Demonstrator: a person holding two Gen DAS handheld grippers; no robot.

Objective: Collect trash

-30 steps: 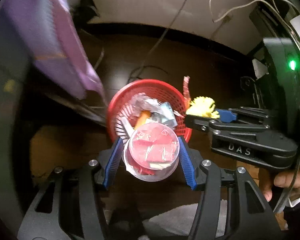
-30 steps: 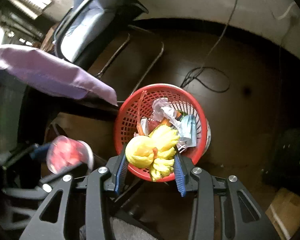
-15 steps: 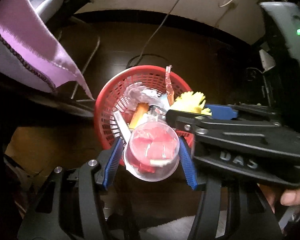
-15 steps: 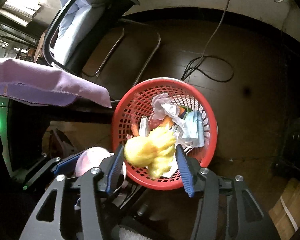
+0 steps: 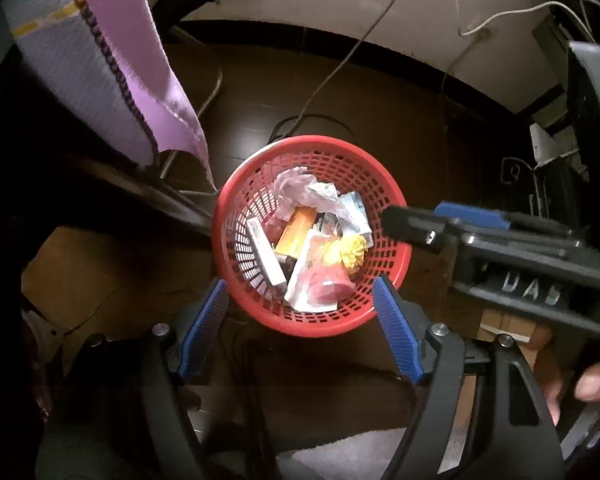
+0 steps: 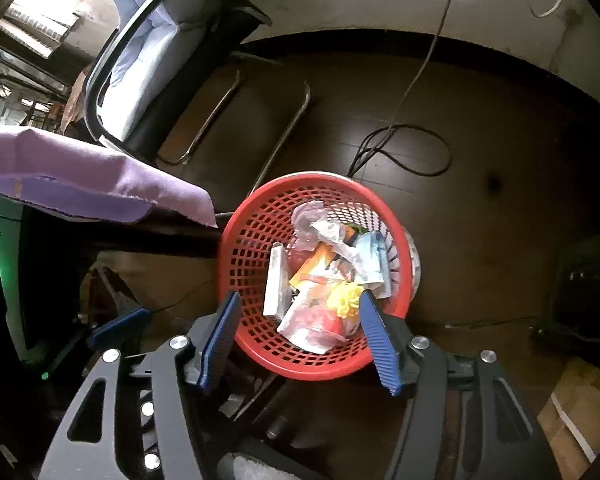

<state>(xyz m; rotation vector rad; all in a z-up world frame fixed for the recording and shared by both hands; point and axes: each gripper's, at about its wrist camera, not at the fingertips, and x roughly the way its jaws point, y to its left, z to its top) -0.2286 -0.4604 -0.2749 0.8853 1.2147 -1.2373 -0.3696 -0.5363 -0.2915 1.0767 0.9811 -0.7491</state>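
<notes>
A red mesh basket point(image 5: 384, 184) point(image 6: 252, 248) stands on the dark floor, holding wrappers, a white box and an orange carton. A clear cup with red contents point(image 5: 330, 286) point(image 6: 324, 322) and a yellow crumpled piece point(image 5: 348, 250) point(image 6: 346, 298) lie inside it near the front. My left gripper point(image 5: 300, 296) is open and empty above the basket's near rim. My right gripper point(image 6: 300, 312) is open and empty above the same rim; it also shows in the left wrist view point(image 5: 480, 240) at the right.
A purple cloth point(image 5: 132, 64) point(image 6: 80, 176) hangs over a table edge left of the basket. A metal-framed chair point(image 6: 172, 80) stands behind. A black cable point(image 6: 400, 152) loops on the floor. Cardboard point(image 6: 580, 400) lies at lower right.
Both grippers have opened. The cup with red contents dropped from the left gripper and the yellow piece from the right gripper; both now lie in the basket.
</notes>
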